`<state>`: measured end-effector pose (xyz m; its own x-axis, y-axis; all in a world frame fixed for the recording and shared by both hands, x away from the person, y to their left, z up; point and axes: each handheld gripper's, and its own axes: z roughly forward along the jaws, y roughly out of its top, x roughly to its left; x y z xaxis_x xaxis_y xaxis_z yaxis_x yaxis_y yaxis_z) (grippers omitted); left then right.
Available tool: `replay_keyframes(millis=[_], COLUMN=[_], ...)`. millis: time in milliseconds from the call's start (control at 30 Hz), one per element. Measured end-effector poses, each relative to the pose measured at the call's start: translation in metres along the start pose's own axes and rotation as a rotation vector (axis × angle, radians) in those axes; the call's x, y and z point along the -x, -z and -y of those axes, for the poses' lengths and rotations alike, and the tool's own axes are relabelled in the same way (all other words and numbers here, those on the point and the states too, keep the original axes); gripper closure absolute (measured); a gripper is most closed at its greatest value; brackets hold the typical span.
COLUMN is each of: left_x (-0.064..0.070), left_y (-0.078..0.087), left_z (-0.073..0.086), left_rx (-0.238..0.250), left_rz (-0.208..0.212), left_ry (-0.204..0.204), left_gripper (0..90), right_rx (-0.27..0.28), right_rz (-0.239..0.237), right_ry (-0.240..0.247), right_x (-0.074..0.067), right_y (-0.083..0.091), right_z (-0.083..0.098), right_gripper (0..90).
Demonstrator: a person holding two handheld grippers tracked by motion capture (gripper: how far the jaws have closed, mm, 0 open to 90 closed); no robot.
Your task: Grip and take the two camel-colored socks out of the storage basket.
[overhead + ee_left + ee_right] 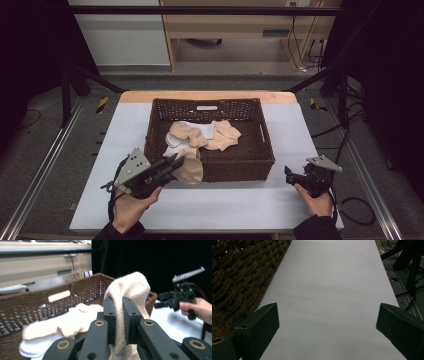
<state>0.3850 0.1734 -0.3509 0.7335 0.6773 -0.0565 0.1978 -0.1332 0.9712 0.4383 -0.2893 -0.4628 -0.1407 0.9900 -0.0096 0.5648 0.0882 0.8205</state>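
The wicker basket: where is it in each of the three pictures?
High view: basket at table centre, socks inside.
Left gripper view: left and centre, behind the held sock.
Right gripper view: its woven wall fills the left edge.
Shared landmark: the white mat under it.

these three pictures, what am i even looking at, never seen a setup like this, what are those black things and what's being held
No robot here: a person holds a handheld gripper in each hand. The high view looks down on the table. The other two pictures come from cameras riding on the grippers, looking along their black fingers.

A brown wicker basket stands on the table, with beige and white socks inside.

The left gripper is shut on a beige sock, holding it up at the basket's near edge. The right gripper is open and empty, over bare table to the right of the basket.
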Motion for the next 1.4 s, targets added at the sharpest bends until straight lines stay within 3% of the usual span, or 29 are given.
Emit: replay_keyframes(millis=[133, 333, 633, 1067, 1167, 1400], left_x=[0.003, 0.012, 0.022, 0.022, 0.023, 0.023], left_y=[-0.002, -0.01, -0.027, -0.054, -0.055, -0.047], left_z=[0.009, 0.028, 0.062, 0.098, 0.1, 0.088], left_rx=[-0.02, -0.09, -0.23, -0.382, -0.387, -0.317], left_rz=[0.008, 0.027, 0.058, 0.059, 0.046, 0.043], left_ry=[0.004, 0.008, -0.012, -0.028, -0.035, -0.016], left_gripper=[81.7, 81.8, 81.7, 79.5, 73.3, 62.2], right_rx=[-0.002, -0.001, -0.005, -0.012, -0.014, -0.012], right_rz=[-0.001, -0.004, -0.003, -0.005, -0.005, -0.007], right_ry=[0.0, 0.005, 0.012, 0.019, 0.02, 0.012], right_x=[-0.001, -0.002, -0.002, -0.003, -0.003, -0.002], right_y=[0.0, 0.0, 0.0, -0.002, -0.002, -0.001], right_z=[0.0, 0.0, 0.001, 0.001, 0.001, 0.001], right_gripper=[4.9, 4.9, 5.0, 4.9, 4.9, 4.9])
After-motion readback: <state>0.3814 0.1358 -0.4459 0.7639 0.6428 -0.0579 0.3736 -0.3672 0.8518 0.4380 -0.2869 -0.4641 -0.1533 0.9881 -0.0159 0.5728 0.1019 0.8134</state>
